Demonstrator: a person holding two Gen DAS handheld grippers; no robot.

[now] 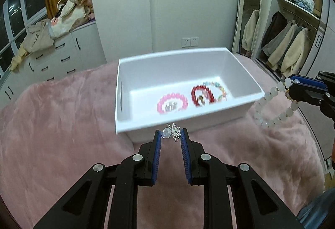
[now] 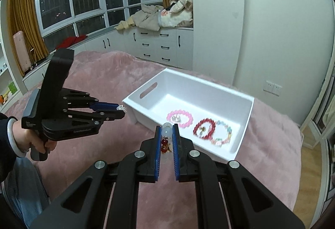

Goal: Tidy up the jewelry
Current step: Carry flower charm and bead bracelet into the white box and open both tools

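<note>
A white box (image 1: 123, 74) (image 2: 242, 124) stands on the pink bed cover. Inside lie a pink bead bracelet (image 1: 172, 102) (image 2: 179, 118), a red bead bracelet (image 1: 202, 93) (image 2: 204, 128) and a multicolour bracelet (image 1: 219, 88) (image 2: 225, 134). My left gripper (image 1: 171, 134) (image 2: 121, 109) is shut on a silver brooch (image 1: 173, 133) with a pale bead, just before the box's near wall. My right gripper (image 2: 166, 130) (image 1: 293, 84) is shut on a white bead bracelet (image 1: 270, 106) (image 2: 166, 127), which hangs to the right of the box, level with its rim.
The fluffy pink bed cover (image 1: 62, 134) (image 2: 94, 74) spreads all around the box. White drawers (image 2: 155, 44) with heaped clothes stand under the window. An open wardrobe (image 1: 289, 40) with coats is at the right.
</note>
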